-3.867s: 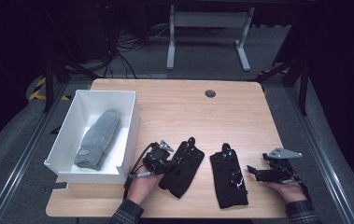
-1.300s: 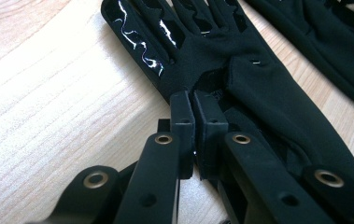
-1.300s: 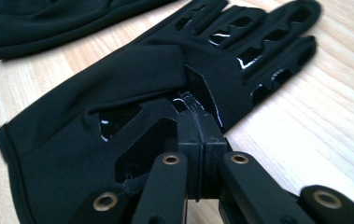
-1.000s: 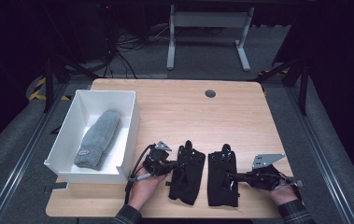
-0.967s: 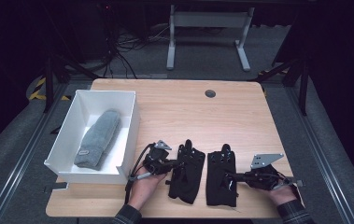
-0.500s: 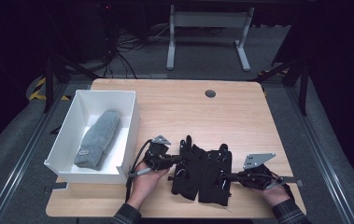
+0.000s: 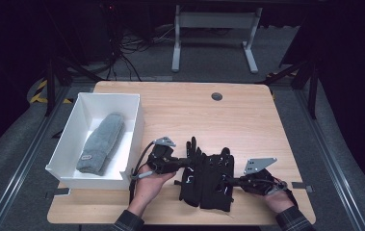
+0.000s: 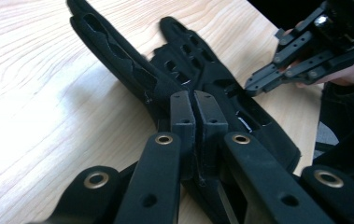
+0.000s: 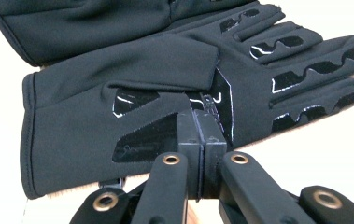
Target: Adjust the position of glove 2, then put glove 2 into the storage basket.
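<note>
Gloves paired up, boxing likely still to do.
Left gripper (image 7: 182, 162) and right gripper (image 7: 235, 181) each pinch a black glove (image 7: 208, 179) between them; white box (image 7: 131, 139) left of both.

On the desk (image 7: 247, 110), a box (image 7: 69, 144) sits at the left with a sock (image 7: 100, 143) lying in it, and two gloves (image 7: 208, 178) lie side by side and touching near the front edge, between the left claw (image 7: 182, 162) and the right claw (image 7: 228, 180).
</note>
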### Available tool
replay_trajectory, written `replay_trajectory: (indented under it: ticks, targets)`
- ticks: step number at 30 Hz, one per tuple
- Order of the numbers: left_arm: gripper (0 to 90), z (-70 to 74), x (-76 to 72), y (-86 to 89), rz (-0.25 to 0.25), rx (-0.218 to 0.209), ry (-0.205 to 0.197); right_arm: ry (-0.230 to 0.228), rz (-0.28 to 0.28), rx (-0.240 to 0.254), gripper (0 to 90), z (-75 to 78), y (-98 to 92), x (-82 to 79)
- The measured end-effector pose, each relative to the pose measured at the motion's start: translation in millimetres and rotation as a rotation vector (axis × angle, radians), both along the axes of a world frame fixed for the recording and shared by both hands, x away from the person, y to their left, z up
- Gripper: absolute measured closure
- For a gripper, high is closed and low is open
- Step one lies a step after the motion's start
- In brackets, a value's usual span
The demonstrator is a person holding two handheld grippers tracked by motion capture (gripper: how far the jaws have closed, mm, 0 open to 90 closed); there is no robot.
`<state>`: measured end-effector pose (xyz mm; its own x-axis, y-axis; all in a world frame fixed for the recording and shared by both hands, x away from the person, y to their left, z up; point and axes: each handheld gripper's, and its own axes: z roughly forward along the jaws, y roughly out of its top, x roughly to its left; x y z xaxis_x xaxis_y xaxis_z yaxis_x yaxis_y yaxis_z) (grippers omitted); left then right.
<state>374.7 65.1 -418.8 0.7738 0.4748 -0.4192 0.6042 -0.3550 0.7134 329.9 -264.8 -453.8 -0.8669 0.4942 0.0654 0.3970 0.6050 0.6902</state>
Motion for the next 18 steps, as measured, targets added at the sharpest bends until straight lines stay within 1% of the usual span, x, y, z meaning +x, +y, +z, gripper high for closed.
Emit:
replay_trajectory:
  ticks: [5,13,18]
  targets:
    - [88.0,3.6,-1.6,-4.9,-0.019,-0.003,-0.009,0.001,0.004,-0.002,90.0,-0.3,4.7,0.6]
    - [88.0,6.4,-2.5,-8.6,-0.027,-0.008,-0.011,0.006,0.028,-0.008,90.0,-1.9,16.2,1.4]
    - [88.0,8.4,-2.8,-8.5,-0.028,-0.011,-0.014,0.010,0.035,-0.003,90.0,-2.8,21.2,3.1]
